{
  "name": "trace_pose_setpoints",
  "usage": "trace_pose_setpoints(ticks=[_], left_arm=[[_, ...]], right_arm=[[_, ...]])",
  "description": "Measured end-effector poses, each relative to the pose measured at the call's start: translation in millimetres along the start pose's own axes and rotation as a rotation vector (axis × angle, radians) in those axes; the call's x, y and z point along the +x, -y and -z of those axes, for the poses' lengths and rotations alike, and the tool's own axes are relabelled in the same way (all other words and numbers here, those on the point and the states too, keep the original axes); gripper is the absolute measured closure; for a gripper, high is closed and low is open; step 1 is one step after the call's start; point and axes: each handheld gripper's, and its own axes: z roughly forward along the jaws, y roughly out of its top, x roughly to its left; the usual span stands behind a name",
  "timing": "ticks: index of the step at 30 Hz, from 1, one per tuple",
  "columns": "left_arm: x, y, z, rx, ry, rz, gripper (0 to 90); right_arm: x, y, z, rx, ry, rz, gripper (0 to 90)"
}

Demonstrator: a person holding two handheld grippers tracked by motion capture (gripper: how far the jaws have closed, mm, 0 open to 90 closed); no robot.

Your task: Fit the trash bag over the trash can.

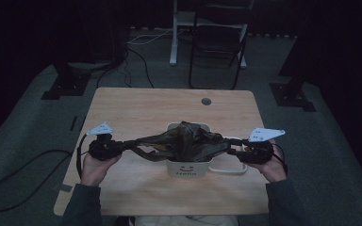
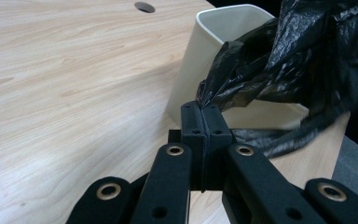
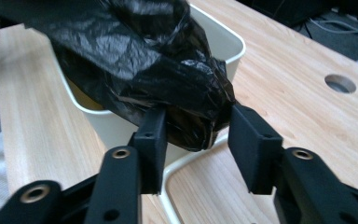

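A white bin point(image 1: 188, 168) marked "Hello" stands at the middle of the wooden table point(image 1: 136, 106). A crumpled black plastic bag point(image 1: 185, 139) is stretched across its top between my two grippers. My left gripper point(image 1: 128, 146) is to the left of the bin; in the left gripper view the left gripper point(image 2: 205, 115) is shut on a twisted corner of the bag point(image 2: 298, 51) beside the bin wall point(image 2: 191, 65). To the right of the bin, my right gripper point(image 1: 233, 150) stands open. The right gripper point(image 3: 196, 135) has the bag's end point(image 3: 135, 51) lying loosely between its jaws over the bin rim point(image 3: 230, 44).
A white loop-shaped frame point(image 1: 227, 168) lies on the table against the bin's right side, under the right gripper. A round cable hole point(image 1: 206, 101) sits near the table's far edge. A dark chair point(image 1: 217, 42) stands beyond the table, and a cable point(image 1: 23, 165) trails on the floor at left.
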Motion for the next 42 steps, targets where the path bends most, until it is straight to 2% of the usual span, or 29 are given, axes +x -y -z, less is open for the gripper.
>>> trace_pose_setpoints(ticks=[8, 15, 25, 32, 36, 42], left_arm=[[-1.8, -6.2, -4.1, -0.009, -0.002, -0.004, 90.0], [-0.2, -7.3, 1.4, -0.019, -0.010, 0.000, 89.9], [-4.0, -11.5, -2.0, -0.018, -0.002, -0.013, 89.8], [1.2, -9.8, 3.9, -0.029, -0.017, 0.001, 89.8], [-0.7, -10.4, 4.1, -0.032, -0.011, -0.003, 89.8], [-5.8, -14.9, -1.9, -0.025, 0.001, -0.021, 89.8]], right_arm=[[4.4, -4.7, 8.2, -0.017, -0.019, 0.025, 48.4], [0.9, -2.0, 17.8, -0.033, 0.003, 0.012, 44.6], [4.1, -23.2, 27.6, -0.073, 0.012, 0.047, 44.5], [3.2, -26.0, 29.7, -0.071, 0.019, 0.053, 44.6], [2.5, -25.8, 30.0, -0.076, 0.025, 0.047, 44.7], [10.0, -41.0, 20.3, -0.082, -0.001, 0.072, 44.6]])
